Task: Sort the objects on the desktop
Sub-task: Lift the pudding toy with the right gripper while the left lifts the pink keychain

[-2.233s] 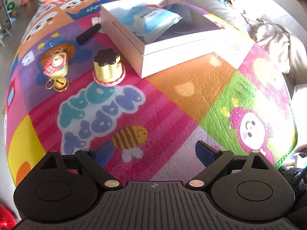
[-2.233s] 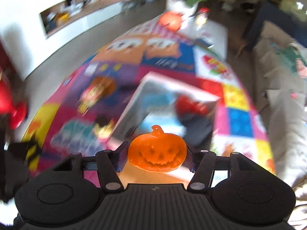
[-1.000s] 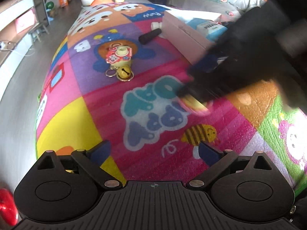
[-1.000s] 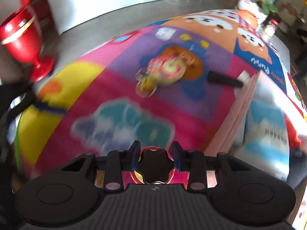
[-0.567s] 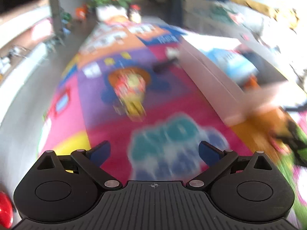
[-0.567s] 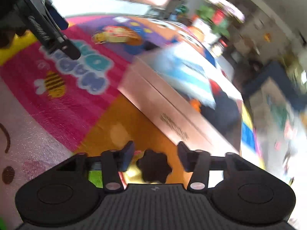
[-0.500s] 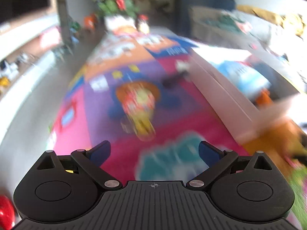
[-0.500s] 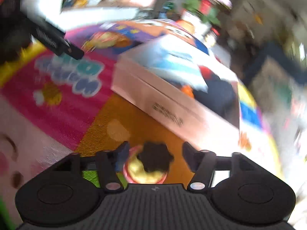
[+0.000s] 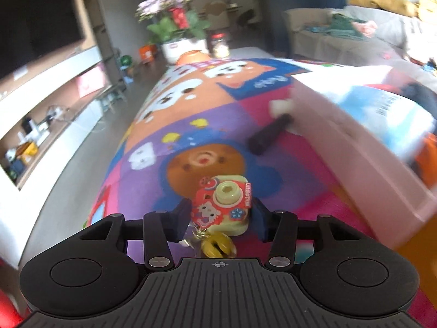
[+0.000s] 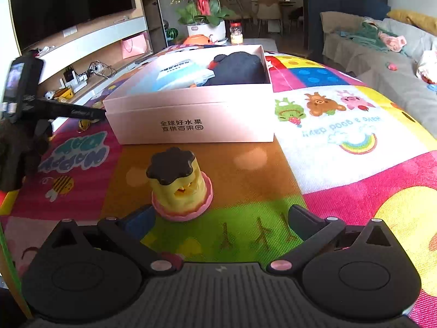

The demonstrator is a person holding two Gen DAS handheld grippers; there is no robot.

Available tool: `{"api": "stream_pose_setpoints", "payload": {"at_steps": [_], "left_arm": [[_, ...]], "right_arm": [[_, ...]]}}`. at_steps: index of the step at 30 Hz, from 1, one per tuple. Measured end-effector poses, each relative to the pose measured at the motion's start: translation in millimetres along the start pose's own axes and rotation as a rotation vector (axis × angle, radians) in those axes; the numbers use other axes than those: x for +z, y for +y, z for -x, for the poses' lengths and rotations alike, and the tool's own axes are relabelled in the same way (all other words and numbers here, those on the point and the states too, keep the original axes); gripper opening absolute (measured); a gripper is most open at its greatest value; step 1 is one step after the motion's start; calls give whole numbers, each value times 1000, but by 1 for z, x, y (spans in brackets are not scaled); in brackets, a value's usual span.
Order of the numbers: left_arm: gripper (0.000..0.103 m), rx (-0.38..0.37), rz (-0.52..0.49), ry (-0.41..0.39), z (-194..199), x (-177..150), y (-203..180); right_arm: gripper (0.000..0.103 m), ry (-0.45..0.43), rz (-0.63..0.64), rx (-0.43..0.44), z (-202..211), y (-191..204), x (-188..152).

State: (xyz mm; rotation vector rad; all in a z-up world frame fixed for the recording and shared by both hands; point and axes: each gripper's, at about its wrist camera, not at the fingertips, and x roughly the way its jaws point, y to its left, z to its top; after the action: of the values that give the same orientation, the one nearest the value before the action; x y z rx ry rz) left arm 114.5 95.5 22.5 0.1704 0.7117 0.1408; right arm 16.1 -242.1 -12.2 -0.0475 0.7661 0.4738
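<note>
In the left wrist view my left gripper [image 9: 220, 214] is shut on a red and pale yellow toy camera keychain [image 9: 221, 203] with a gold bell [image 9: 217, 247] hanging under it, low over the cartoon mat. A pink box [image 9: 355, 147] lies to its right. In the right wrist view my right gripper [image 10: 220, 218] is open and empty. A yellow pudding toy [image 10: 179, 187] with a dark brown top and pink base stands on the mat just ahead of its left finger. The pink box [image 10: 191, 120] beyond holds a blue packet, a dark item and something orange.
A black cylinder with a white end [image 9: 269, 134] lies on the mat against the box's left side. A flower pot [image 10: 204, 30] and a jar [image 10: 236, 37] stand at the mat's far end. A sofa [image 10: 382, 63] is on the right, a low TV shelf on the left.
My left gripper moved forward to the camera keychain and closed on it. My right gripper carried the pudding toy in front of the box, set it on the mat and opened.
</note>
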Motion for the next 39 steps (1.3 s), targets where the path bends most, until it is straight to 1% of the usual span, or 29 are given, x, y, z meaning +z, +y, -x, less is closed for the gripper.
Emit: {"api": "stream_pose_setpoints", "payload": {"at_steps": [2, 5, 9, 10, 12, 14, 17, 18, 19, 20, 22, 23, 26, 29, 31, 34, 36, 39], "left_arm": [[52, -42, -20, -5, 19, -11, -8], [52, -136, -10, 8, 48, -29, -17], [55, -261, 36, 31, 77, -50, -32], [56, -283, 56, 33, 82, -54, -36], [72, -348, 88, 35, 89, -60, -44], [78, -425, 110, 37, 95, -65, -52], [82, -509, 96, 38, 105, -68, -64], [85, -514, 91, 37, 106, -68, -67], [86, -502, 85, 33, 107, -67, -69], [89, -478, 77, 29, 106, -66, -72], [89, -424, 61, 25, 102, -65, -76], [90, -417, 59, 25, 99, -64, -77], [95, -443, 63, 35, 92, -60, -76], [96, -439, 56, 35, 85, -55, -79], [96, -458, 59, 28, 77, -50, -78], [99, -516, 107, 40, 65, -43, -72], [100, -554, 127, 58, 65, -41, -69], [100, -603, 108, 77, 74, -46, -66]], "right_arm": [[103, -10, -6, -3, 0, 0, -1], [103, -13, 1, -11, -2, 2, -2], [103, 0, 31, -40, -4, 6, -3], [103, 5, 43, -51, -5, 9, -2], [103, 16, 79, -79, -8, 16, -3], [103, 13, 75, -78, -8, 15, -3], [103, 12, 79, -79, -9, 14, -4], [103, 12, 80, -80, -9, 15, -4], [103, 12, 80, -80, -8, 15, -4], [103, 11, 80, -80, -8, 14, -4], [103, 11, 81, -82, -8, 16, -4], [103, 11, 81, -81, -9, 16, -4], [103, 11, 81, -82, -9, 16, -4], [103, 11, 81, -81, -9, 16, -4], [103, 11, 81, -81, -9, 16, -4], [103, 11, 81, -81, -9, 16, -4], [103, 11, 81, -81, -9, 16, -4], [103, 11, 81, -81, -9, 16, -4]]}}
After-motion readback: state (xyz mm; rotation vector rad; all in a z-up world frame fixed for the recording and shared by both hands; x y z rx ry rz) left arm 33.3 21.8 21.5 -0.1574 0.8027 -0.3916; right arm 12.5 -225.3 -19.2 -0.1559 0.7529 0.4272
